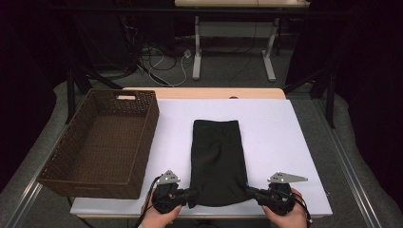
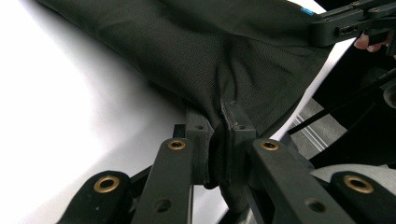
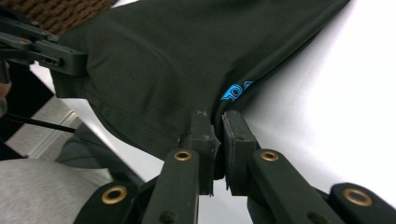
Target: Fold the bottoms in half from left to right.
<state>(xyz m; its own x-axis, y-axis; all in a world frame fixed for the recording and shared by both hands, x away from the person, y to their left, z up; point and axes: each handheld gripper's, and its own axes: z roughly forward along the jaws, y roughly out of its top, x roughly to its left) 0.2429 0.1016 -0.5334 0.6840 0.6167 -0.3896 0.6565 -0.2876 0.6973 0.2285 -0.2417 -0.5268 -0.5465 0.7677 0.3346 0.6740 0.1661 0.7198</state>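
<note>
At the near edge of the white table (image 1: 285, 142), the left gripper (image 1: 190, 194) and the right gripper (image 1: 251, 192) were each clenched on a near corner of the folded black fabric garment (image 1: 217, 161), which lay flat on the table and reached away from the person. Each pair of jaws pinched only a thin edge of cloth, so I judged that a corner could slip out if the hands pulled unevenly, and the fold would then open. Farther to the left stood the empty brown woven basket (image 1: 66, 156), and the hanging cloth could catch on its rim if it was carried too low.
</note>
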